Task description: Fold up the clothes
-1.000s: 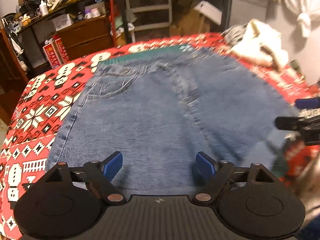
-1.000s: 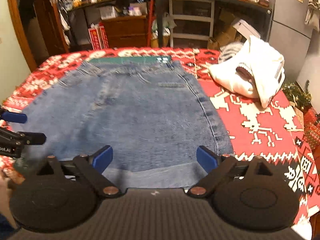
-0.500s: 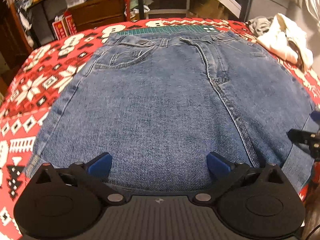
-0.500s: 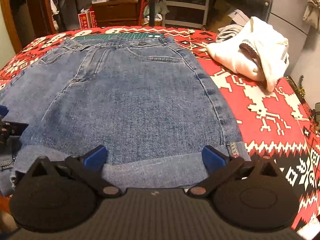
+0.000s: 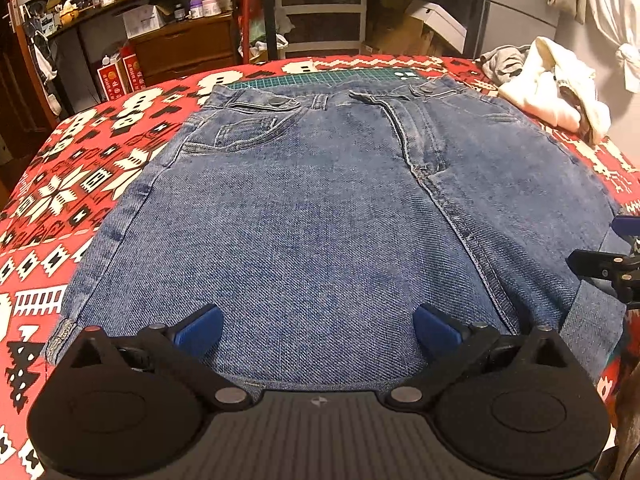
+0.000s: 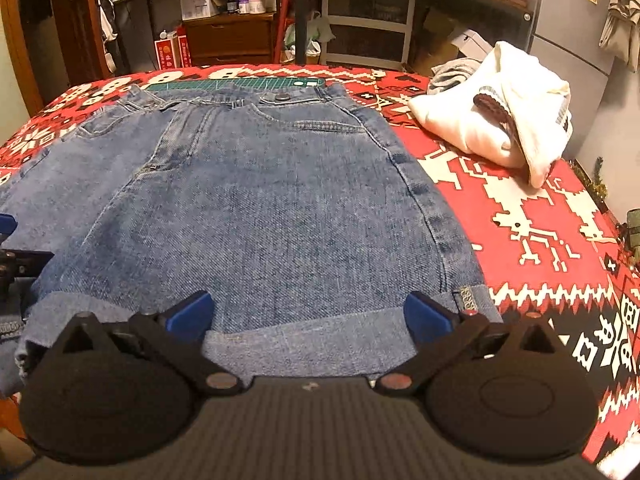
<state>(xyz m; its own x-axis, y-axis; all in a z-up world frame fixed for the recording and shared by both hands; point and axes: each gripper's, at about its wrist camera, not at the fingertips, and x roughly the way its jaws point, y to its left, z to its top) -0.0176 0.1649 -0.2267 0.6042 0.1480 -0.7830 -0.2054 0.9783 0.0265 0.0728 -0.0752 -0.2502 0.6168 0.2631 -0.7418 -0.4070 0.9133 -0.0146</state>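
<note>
A pair of blue denim jeans (image 5: 320, 216) (image 6: 256, 208) lies flat on the red patterned cloth, waistband at the far side, folded edge nearest me with a lighter cuff band showing. My left gripper (image 5: 318, 330) hovers open over the near left part of the denim, nothing between its blue pads. My right gripper (image 6: 306, 316) stands open over the near right part, just above the cuff band. Each gripper's black finger shows at the edge of the other's view, right gripper (image 5: 600, 266), left gripper (image 6: 20, 260).
A heap of white clothing (image 6: 504, 120) (image 5: 560, 88) lies at the far right on the red patterned cloth (image 6: 540, 220). A green cutting mat (image 5: 332, 78) peeks out beyond the waistband. Shelves, drawers and boxes stand behind the table.
Both views have pulled back and steadied; the jeans now lie still and flat. Both grippers stay open, with the denim no longer blurred or shifting.
</note>
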